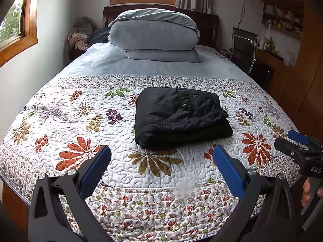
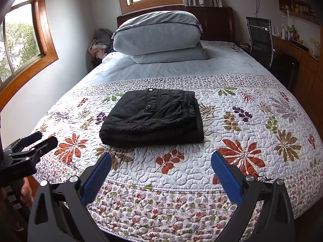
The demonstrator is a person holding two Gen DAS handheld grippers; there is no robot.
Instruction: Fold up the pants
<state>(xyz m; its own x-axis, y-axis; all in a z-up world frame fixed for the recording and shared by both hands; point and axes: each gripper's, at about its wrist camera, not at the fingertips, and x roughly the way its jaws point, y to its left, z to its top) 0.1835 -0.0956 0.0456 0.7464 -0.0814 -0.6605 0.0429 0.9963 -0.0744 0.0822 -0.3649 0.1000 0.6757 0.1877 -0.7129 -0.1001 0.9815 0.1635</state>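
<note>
1. Black pants (image 1: 181,117) lie folded into a compact rectangle on the floral bed (image 1: 60,109), long axis crosswise.
2. Left hand-held gripper (image 1: 161,161) and right hand-held gripper (image 2: 161,167) – both spread wide, empty – hover short of the near edge, about equally distant.

Pants (image 1: 181,117) centre frame: solid black, quilted stitch texture, dark metal snap buttons. Quilt (image 1: 80,125) under them: white, stippled stitching, big leaf motifs in rust-orange, olive, purple, green; small-flower border bands front and back. Beyond it, plain pale blue sheet (image 1: 141,64) and a folded duvet (image 1: 153,34) in the same grey-blue. My left gripper (image 1: 161,157) and right gripper (image 2: 161,163): black frames, blue textured pads (image 1: 94,169). Headboard (image 2: 218,20) dark brown; window frames (image 1: 30,20) honey-brown wood, upper left.
</note>
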